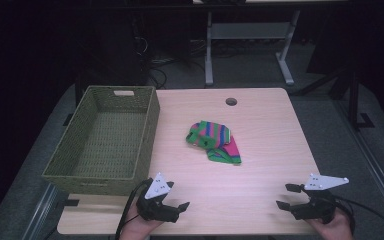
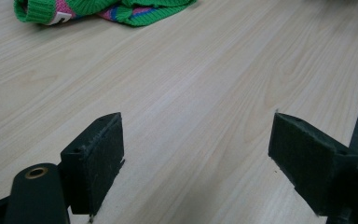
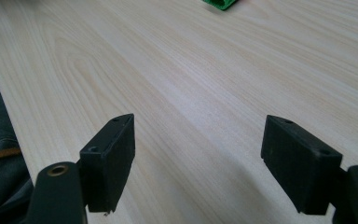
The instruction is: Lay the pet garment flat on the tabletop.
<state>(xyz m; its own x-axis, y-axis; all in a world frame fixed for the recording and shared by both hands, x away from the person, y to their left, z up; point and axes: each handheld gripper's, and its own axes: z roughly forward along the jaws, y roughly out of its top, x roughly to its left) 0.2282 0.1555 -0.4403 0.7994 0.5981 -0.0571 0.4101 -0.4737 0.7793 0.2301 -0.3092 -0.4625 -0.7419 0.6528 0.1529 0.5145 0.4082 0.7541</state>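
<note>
One light wood-grain rectangular desk, with one round cable hole near its far edge. One olive-green woven rectangular basket, set along the desk's left edge, with one cut-out handle slot in its far wall.

One heap of knitted striped socks (green, pink and blue bands) near the middle of the desk, well apart from both grippers and just right of the basket; number of socks in the heap not tellable. Green ribbed cuff of the same heap at the top left of the left gripper view; one green corner at the top edge of the right gripper view.

Two black two-fingered hand-held grippers, each topped with one grey three-cornered plate and trailing one cable. Left gripper at the near edge of the desk, just in front of the basket's near right corner; fingers spread wide, bare desk between them. Right gripper at the near right of the desk, pointing left; fingers likewise spread wide, pinching nothing.
</note>
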